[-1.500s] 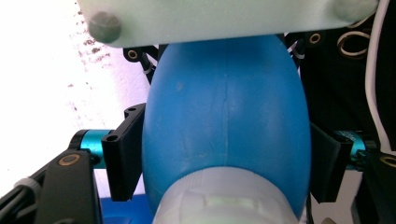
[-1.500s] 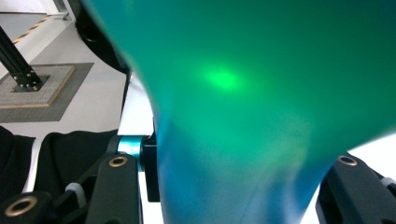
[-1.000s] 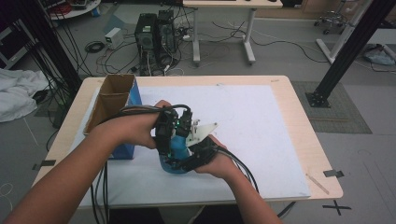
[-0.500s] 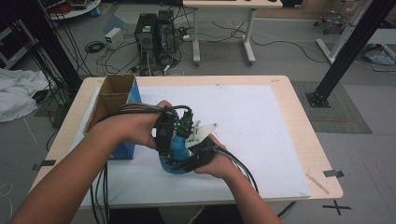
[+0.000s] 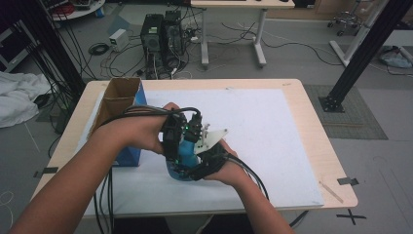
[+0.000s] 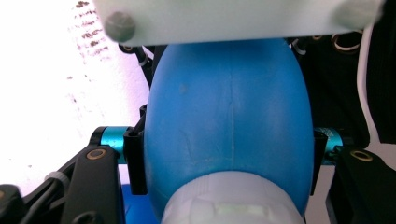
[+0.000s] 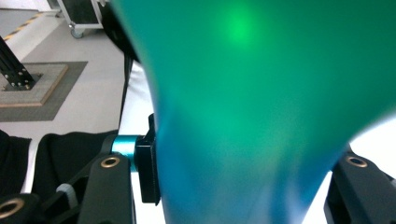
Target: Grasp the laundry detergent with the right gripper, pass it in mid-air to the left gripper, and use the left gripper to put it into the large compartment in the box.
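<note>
Blue bottle point(image 6: 224, 121), smooth rounded plastic, pinched by left gripper point(image 5: 176, 139) and right gripper point(image 5: 204, 161); cardboard box point(image 5: 119, 97) at 10 o'clock, open sheet point(image 5: 263, 126) toward 3.

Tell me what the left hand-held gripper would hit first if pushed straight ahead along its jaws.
The blue bottle, already clamped between the left hand-held gripper's jaws. Just beyond sits a pale grey plate; its depth is unclear.

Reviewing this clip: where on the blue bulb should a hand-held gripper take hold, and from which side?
Across the widest part of the blue bulb, pads on its opposite flanks, as the left hand-held gripper does now. The rounded body narrows toward the white neck, where pads would likely slip.
</note>
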A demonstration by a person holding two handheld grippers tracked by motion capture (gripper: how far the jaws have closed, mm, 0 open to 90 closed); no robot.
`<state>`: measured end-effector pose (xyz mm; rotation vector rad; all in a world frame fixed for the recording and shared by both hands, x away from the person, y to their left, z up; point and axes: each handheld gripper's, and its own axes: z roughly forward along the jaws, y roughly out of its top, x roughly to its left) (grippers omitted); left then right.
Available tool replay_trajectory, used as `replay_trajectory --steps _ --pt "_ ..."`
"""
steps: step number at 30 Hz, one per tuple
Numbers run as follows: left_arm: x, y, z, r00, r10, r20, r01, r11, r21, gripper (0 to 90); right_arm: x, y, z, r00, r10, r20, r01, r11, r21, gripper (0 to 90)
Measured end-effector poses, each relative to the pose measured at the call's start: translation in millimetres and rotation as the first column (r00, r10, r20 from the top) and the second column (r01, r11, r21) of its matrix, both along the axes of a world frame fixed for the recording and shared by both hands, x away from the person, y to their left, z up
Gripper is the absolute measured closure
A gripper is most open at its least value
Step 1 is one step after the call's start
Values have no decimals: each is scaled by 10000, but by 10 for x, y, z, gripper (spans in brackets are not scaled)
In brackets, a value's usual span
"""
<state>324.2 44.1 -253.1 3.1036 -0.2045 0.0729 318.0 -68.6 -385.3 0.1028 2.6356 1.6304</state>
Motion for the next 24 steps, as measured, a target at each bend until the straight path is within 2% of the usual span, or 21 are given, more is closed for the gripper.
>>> replay_trajectory --steps 4,8,16,24 --pt "7 4 37 10000 41 50 -41 10000 24 389 15 -37 12 9995 -191 -231 191 9998 -11 325" --pt "23 12 49 9999 114 51 -114 9999 82 389 20 -93 49 9993 -245 -299 250 9995 182 308" --pt "72 46 98 9995 319 3 -319 9994 148 389 17 -240 111 9982 -453 -398 458 9989 134 265" --pt "114 88 218 9975 700 1 -700 9975 92 389 44 -372 132 9964 -563 -636 545 9981 -290 229"
